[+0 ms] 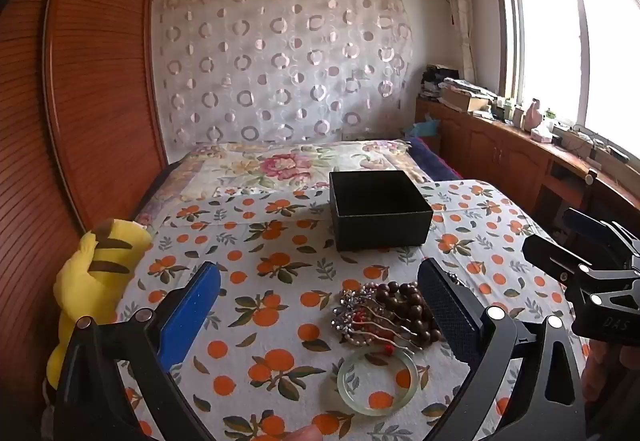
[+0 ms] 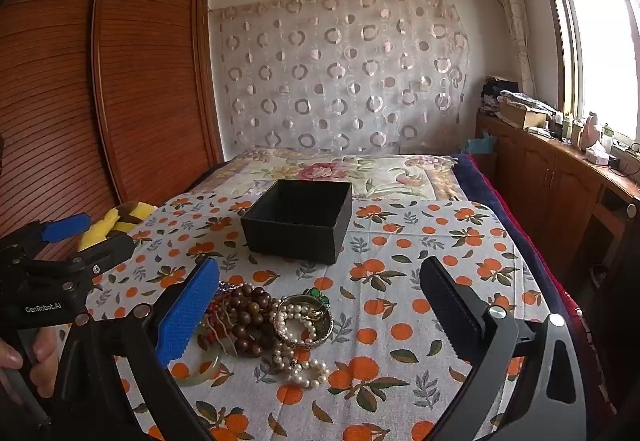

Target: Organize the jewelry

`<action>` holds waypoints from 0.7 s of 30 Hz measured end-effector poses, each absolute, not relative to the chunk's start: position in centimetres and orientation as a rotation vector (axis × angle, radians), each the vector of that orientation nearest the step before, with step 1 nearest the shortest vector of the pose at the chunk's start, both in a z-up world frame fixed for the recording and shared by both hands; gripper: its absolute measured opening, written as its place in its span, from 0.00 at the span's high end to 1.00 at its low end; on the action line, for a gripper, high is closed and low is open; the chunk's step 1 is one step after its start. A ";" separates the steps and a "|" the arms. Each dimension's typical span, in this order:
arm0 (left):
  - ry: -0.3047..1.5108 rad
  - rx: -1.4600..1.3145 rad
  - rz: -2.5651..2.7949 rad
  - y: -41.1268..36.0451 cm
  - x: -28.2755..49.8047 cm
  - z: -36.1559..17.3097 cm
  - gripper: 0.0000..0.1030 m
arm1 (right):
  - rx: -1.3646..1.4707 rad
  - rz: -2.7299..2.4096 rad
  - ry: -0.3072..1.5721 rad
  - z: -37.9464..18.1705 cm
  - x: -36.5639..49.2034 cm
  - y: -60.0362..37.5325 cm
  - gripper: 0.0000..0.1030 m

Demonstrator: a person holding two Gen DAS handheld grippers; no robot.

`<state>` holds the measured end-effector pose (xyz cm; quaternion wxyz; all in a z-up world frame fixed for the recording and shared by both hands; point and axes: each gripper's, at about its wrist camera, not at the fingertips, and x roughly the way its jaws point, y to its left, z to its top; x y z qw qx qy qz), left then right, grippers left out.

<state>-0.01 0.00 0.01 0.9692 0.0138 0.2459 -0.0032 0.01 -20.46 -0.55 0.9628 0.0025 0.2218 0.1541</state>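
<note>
A pile of jewelry lies on the orange-print cloth [image 1: 256, 325]: brown wooden beads [image 1: 408, 299] [image 2: 248, 315], a beaded hairpin [image 1: 360, 315], a pale green jade bangle [image 1: 376, 381] [image 2: 202, 373], a gold bangle [image 2: 306, 317] and a pearl string [image 2: 304, 369]. Behind the pile stands an open black box [image 1: 378, 209] [image 2: 298, 221], nothing visible inside. My left gripper [image 1: 320, 305] is open above the pile, holding nothing. My right gripper [image 2: 320, 305] is open too, just right of the pile; in the left wrist view it shows at the right edge [image 1: 572, 241].
A yellow striped plush toy [image 1: 94, 281] lies at the cloth's left edge beside a wooden wardrobe [image 1: 80, 81]. Past the box the bed carries a floral cover [image 2: 340, 169]. A low cabinet [image 2: 560, 177] with clutter runs under the window on the right. A hand [image 2: 24, 357] holds the left gripper's handle.
</note>
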 end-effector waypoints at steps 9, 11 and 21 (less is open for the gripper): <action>0.493 0.028 -0.004 -0.2 -0.1 0.1 0.07 | 0.008 0.314 0.450 -0.6 0.0 -20.5 0.01; 0.497 0.021 -0.009 0.0 0.0 0.0 0.07 | 0.009 0.314 0.450 -0.6 0.0 -20.5 0.01; 0.491 0.019 -0.009 0.0 0.1 0.0 0.07 | 0.011 0.314 0.448 -0.5 -0.1 -20.6 0.01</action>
